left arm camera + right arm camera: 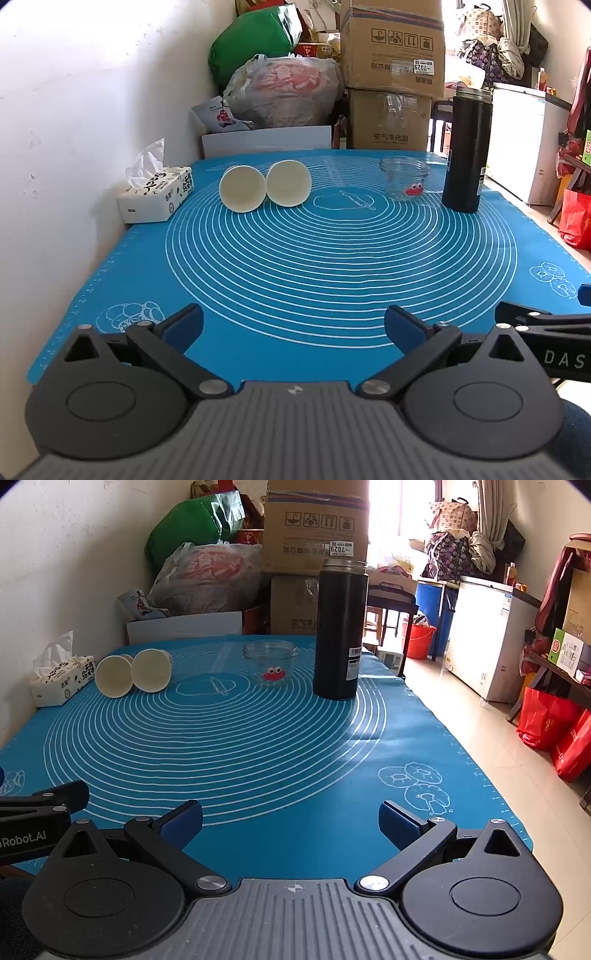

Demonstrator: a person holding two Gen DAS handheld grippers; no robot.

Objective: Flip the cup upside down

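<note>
Left wrist view: both grippers, left gripper [293, 325] and right gripper [290, 821], held spread wide, nothing gripped. Two cream paper cups [242, 189] [288, 182] lie touching at eleven o'clock on the blue silicone mat [332, 295]; either is likely rolled or crushed if pinched hard.

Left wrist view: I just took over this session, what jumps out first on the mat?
Two cream paper cups lie on their sides, touching, mouths toward the camera, at the far left of the blue baking mat beside a tissue box. At the far right a tall black thermos stands upright, with a small glass jar just left of it.
</note>
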